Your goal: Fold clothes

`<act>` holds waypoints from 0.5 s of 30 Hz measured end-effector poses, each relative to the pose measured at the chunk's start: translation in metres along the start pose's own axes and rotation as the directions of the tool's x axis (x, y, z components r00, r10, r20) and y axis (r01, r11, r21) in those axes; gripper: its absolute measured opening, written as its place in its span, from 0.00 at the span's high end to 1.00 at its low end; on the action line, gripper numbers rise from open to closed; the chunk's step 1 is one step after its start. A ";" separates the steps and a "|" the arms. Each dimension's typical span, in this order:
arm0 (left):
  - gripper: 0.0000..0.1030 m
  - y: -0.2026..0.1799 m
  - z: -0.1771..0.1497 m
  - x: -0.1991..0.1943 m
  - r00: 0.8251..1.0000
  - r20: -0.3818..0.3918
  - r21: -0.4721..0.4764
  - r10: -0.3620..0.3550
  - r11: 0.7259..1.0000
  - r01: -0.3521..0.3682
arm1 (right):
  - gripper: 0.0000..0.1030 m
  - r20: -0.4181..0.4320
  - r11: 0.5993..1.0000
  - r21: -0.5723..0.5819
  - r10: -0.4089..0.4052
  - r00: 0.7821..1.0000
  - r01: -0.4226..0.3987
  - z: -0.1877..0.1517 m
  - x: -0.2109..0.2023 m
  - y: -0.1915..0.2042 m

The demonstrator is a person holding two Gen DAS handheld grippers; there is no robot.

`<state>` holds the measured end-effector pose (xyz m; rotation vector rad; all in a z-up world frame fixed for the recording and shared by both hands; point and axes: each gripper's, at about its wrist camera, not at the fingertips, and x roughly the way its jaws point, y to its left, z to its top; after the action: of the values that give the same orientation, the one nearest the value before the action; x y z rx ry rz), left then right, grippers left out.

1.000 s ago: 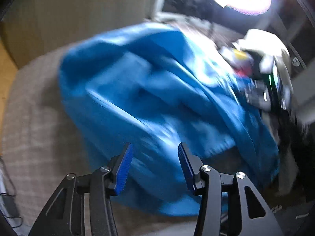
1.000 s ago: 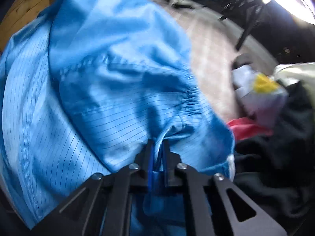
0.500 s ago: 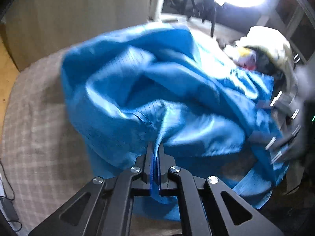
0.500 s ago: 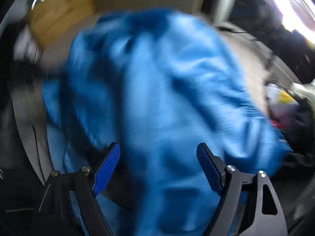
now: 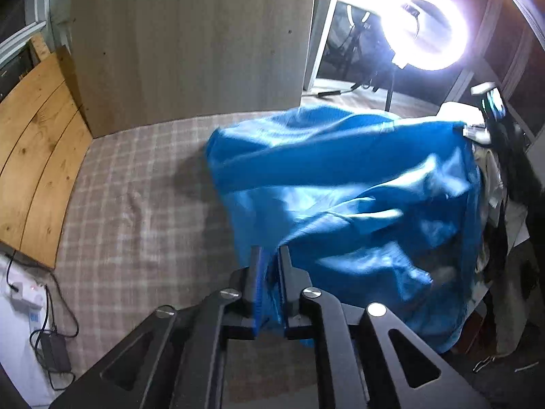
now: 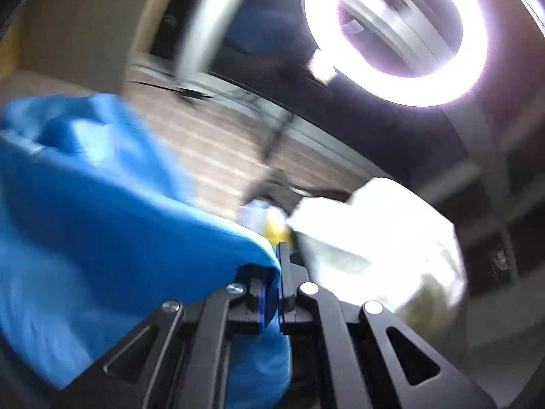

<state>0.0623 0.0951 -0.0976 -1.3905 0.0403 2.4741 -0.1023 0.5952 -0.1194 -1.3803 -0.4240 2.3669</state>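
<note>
Blue garment (image 5: 340, 204): thin, shiny cloth, judged light, limp and probably slippery; it hung in loose folds from both your claws, its lower folds draping toward the checked bed cover (image 5: 136, 211) across the middle and right of the left wrist view.

Left claw (image 5: 270, 272): fingers close together with a bunched edge of the cloth pinched between them, though the jaws were easing apart, so that hold looked about to slacken.

Right claw (image 6: 272, 293): fingers together, clamped on another fold of the same garment; it also showed small at the upper right of the left wrist view, holding the far top edge up.

Judgement: take it by seams or hems, where the doubled cloth gives the pads something to bite; a single layer would likely slide out.

Surroundings: ring light (image 5: 425, 30) on its stand at upper right, close behind the raised edge. A pile of other clothes (image 5: 490, 177) at right edge, white and dark pieces, touching or just beside the blue cloth; it could snag as you lay the garment down. Wooden boards (image 5: 34, 136) at left, cables at lower left, both well apart.
</note>
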 end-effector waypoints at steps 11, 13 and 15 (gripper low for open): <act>0.73 0.019 -0.027 0.021 0.997 -0.077 -0.017 0.003 1.000 -0.004 | 0.29 -0.018 0.838 -0.132 0.532 0.847 -0.529 -0.070 -0.080 0.170; 0.72 0.020 -0.030 0.025 0.996 -0.088 -0.018 -0.008 1.000 0.007 | 0.29 -0.047 0.811 -0.099 0.575 0.817 -0.577 -0.077 -0.078 0.198; 0.72 0.019 -0.028 0.028 0.996 -0.091 -0.004 -0.011 1.000 0.011 | 0.29 -0.016 0.861 -0.117 0.497 0.868 -0.495 -0.069 -0.071 0.225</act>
<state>0.0670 0.0788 -0.1379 -1.5004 0.0475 2.4018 -0.0459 0.3688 -0.1951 -1.6934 -0.2297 2.7984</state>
